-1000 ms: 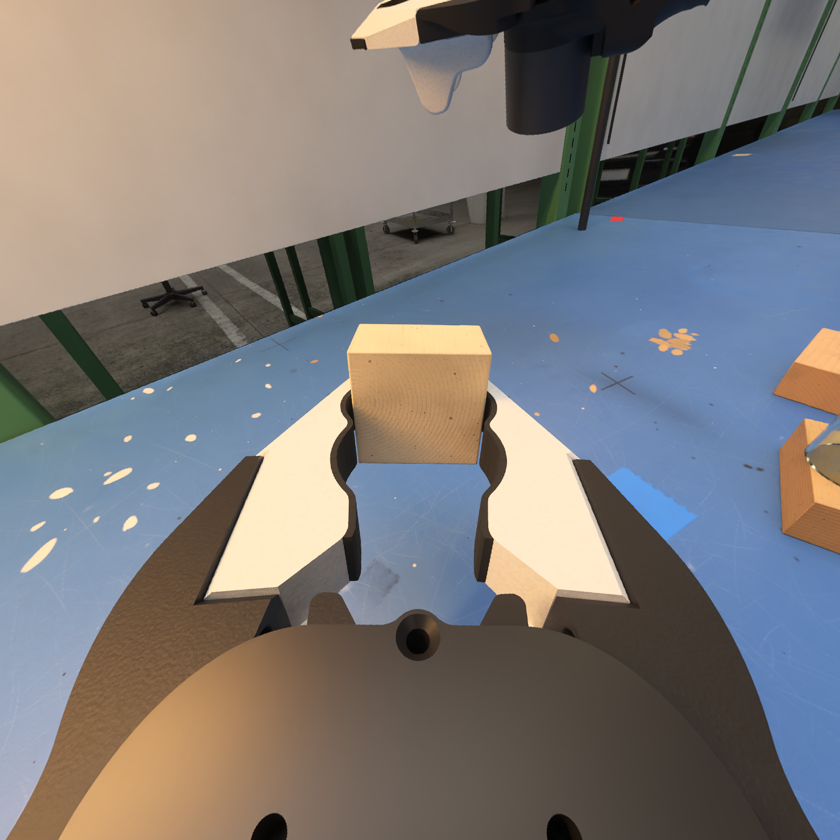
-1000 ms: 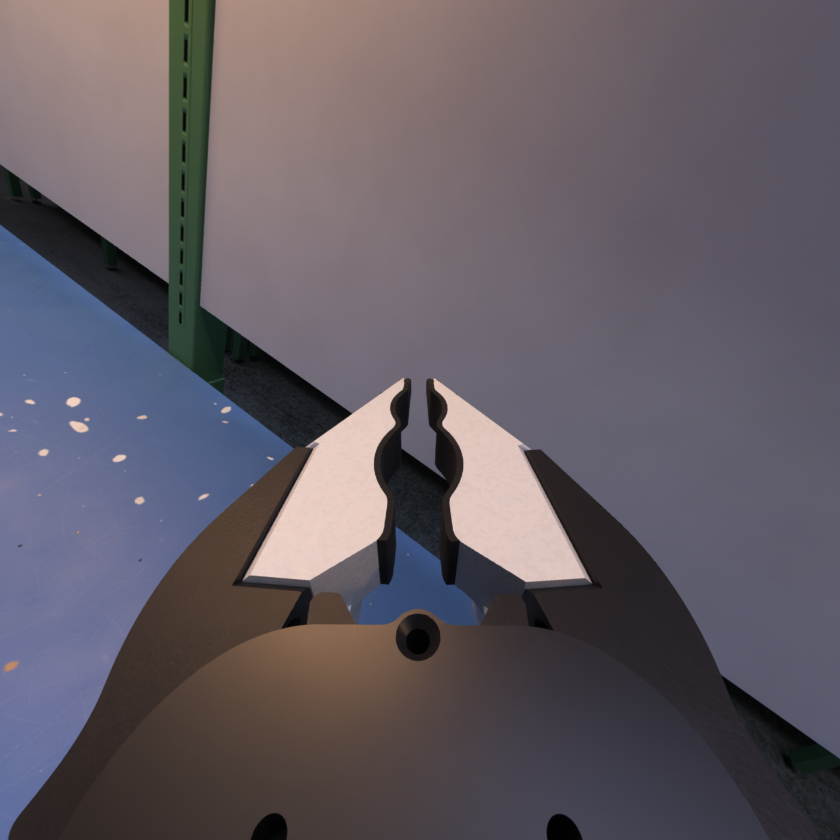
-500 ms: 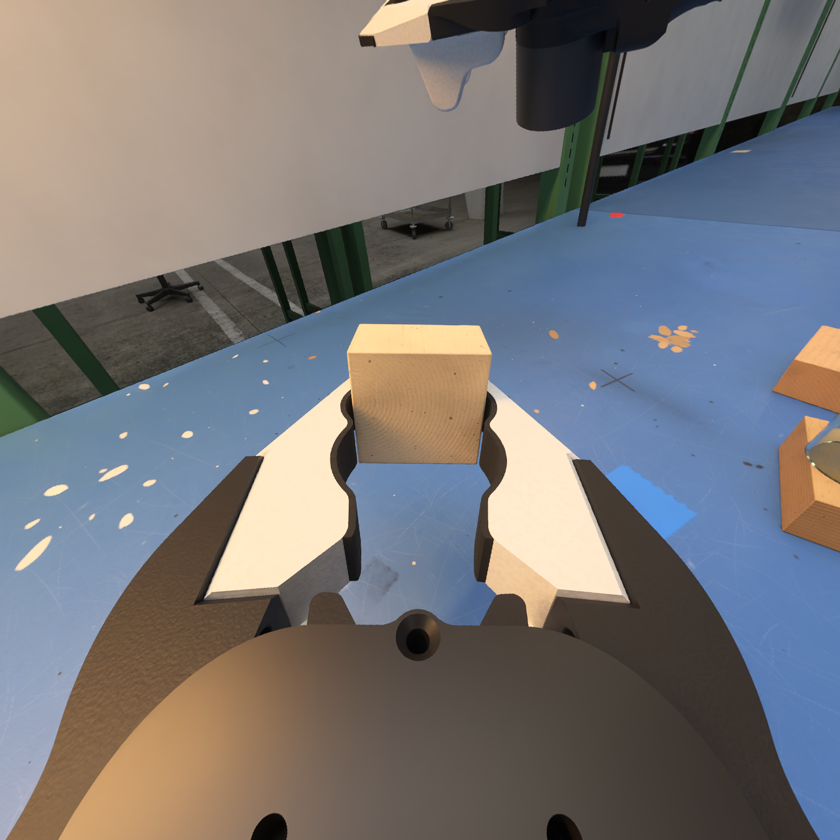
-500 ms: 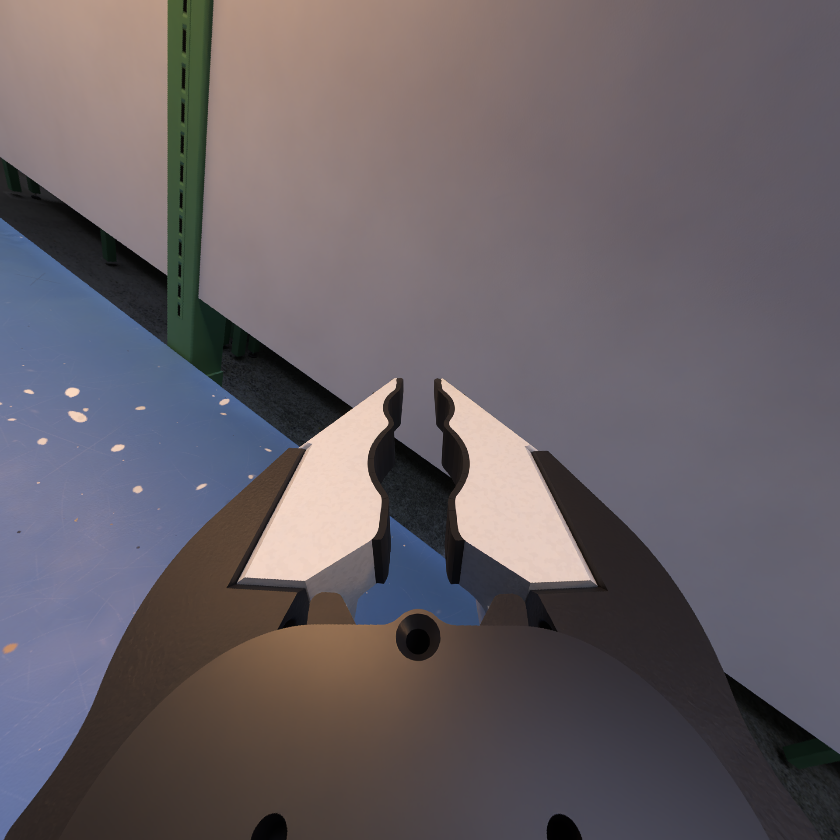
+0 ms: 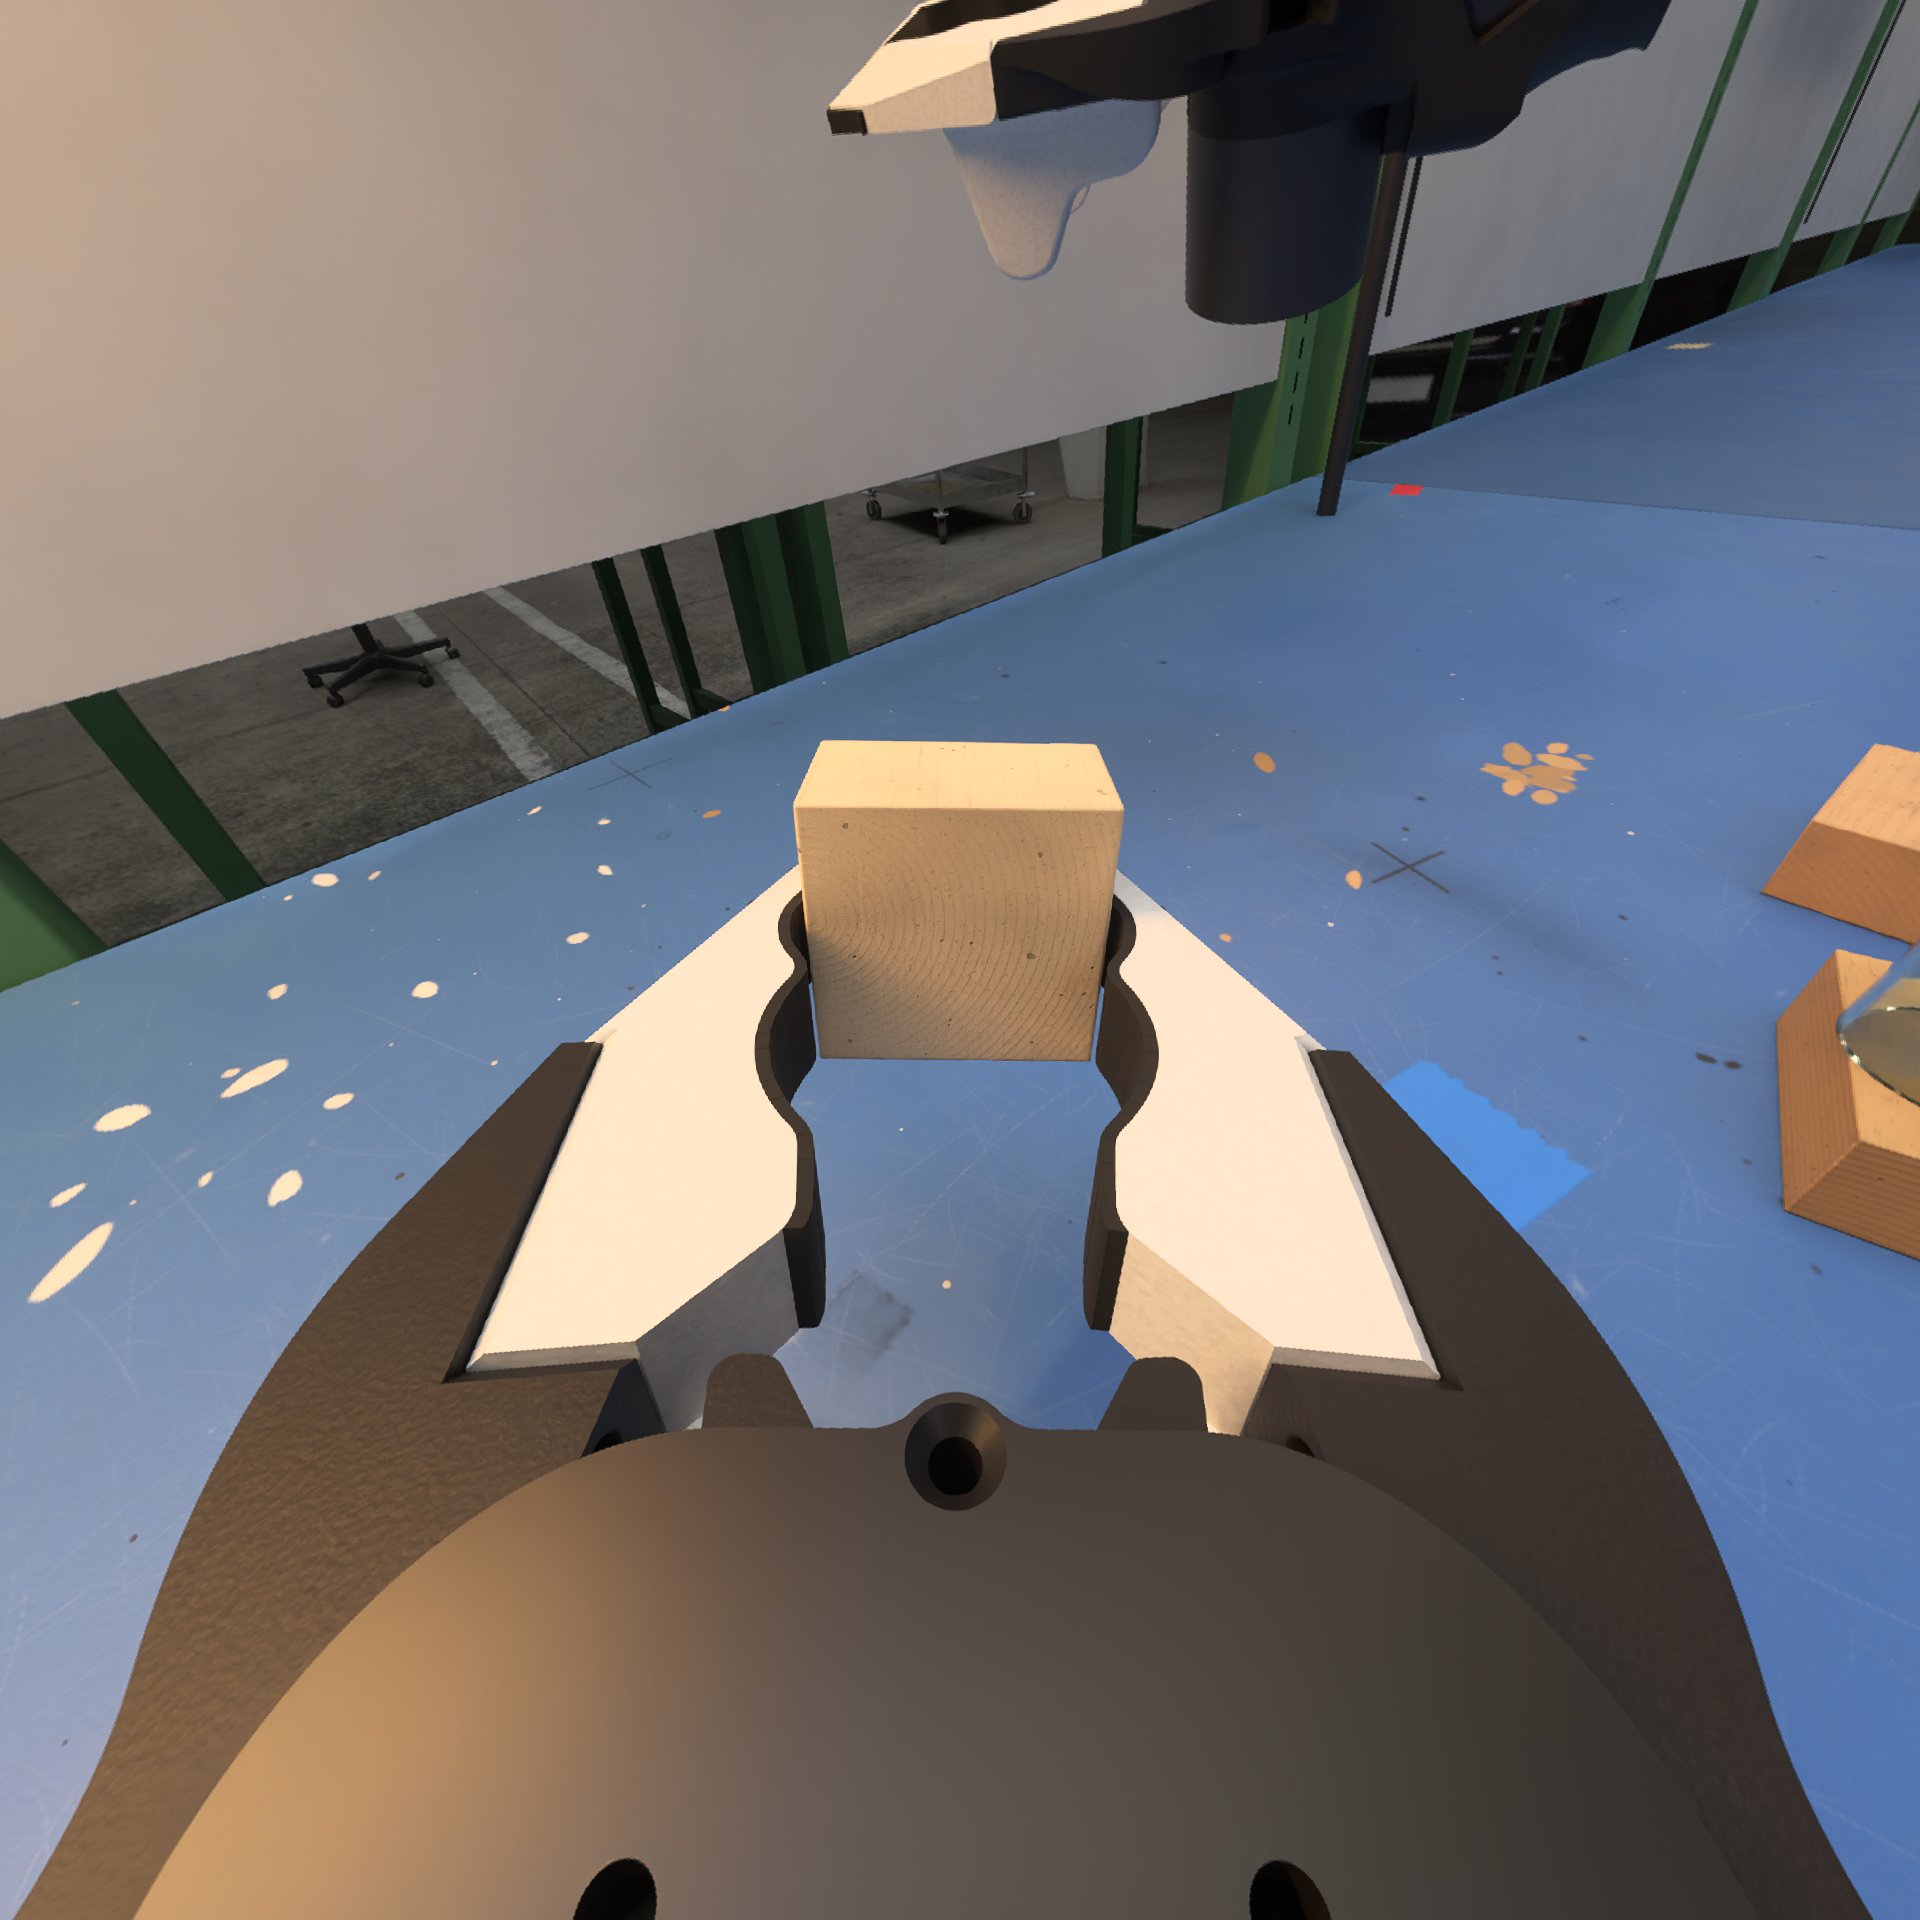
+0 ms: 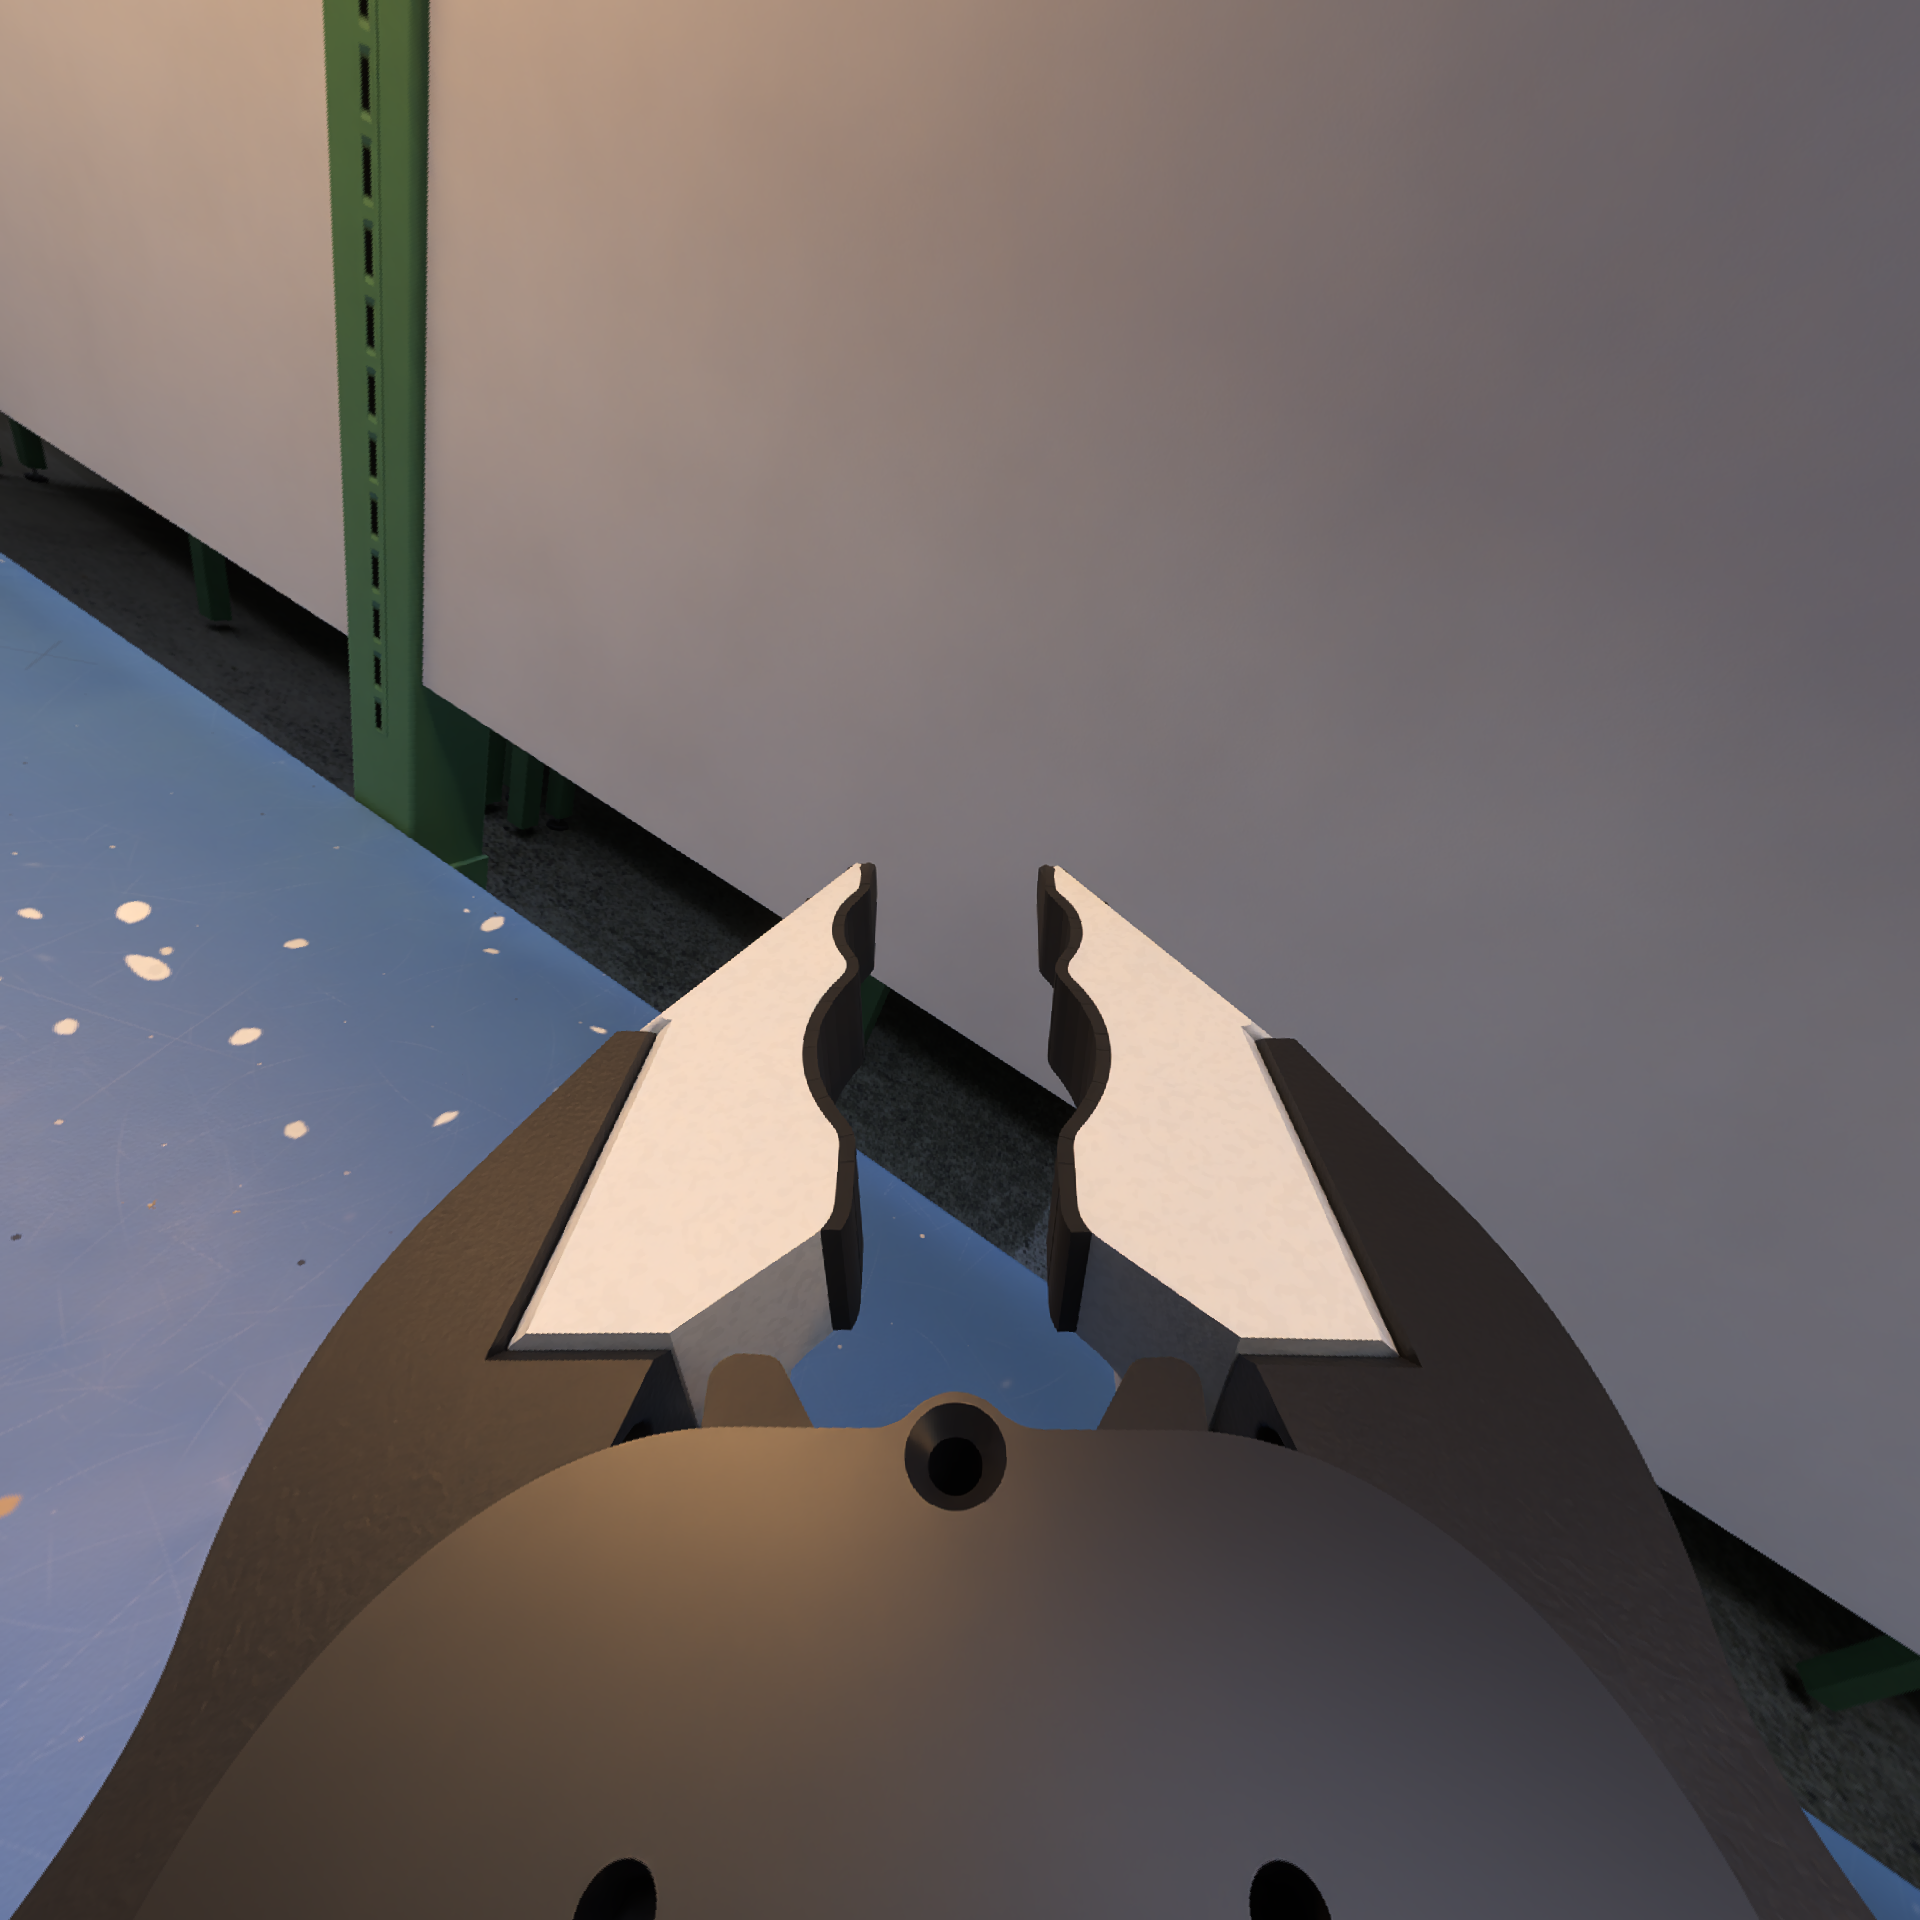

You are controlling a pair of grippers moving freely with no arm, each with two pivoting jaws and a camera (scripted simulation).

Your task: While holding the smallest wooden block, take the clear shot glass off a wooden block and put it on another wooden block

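Observation:
My left gripper (image 5: 956, 914) is shut on the small pale wooden block (image 5: 954, 904) and holds it above the blue table. At the right edge of the left wrist view the clear shot glass (image 5: 1886, 1029) stands on an orange-brown wooden block (image 5: 1839, 1122); only its edge shows. A second such block (image 5: 1860, 842) lies just beyond it. My right gripper (image 6: 956, 883) is open and empty, high over the table's edge, facing a pale wall. It also hangs at the top of the left wrist view (image 5: 1039, 125).
The blue table (image 5: 1351, 644) has pale paint spots, a pencilled cross and a lighter blue tape patch (image 5: 1486, 1143). Its far edge drops to a grey floor with green posts (image 6: 379, 416). A thin dark pole (image 5: 1351, 416) stands at the back.
My right gripper's jaws have opened from nearly shut to well apart, and it has drifted slightly. The left gripper and its block have stayed put.

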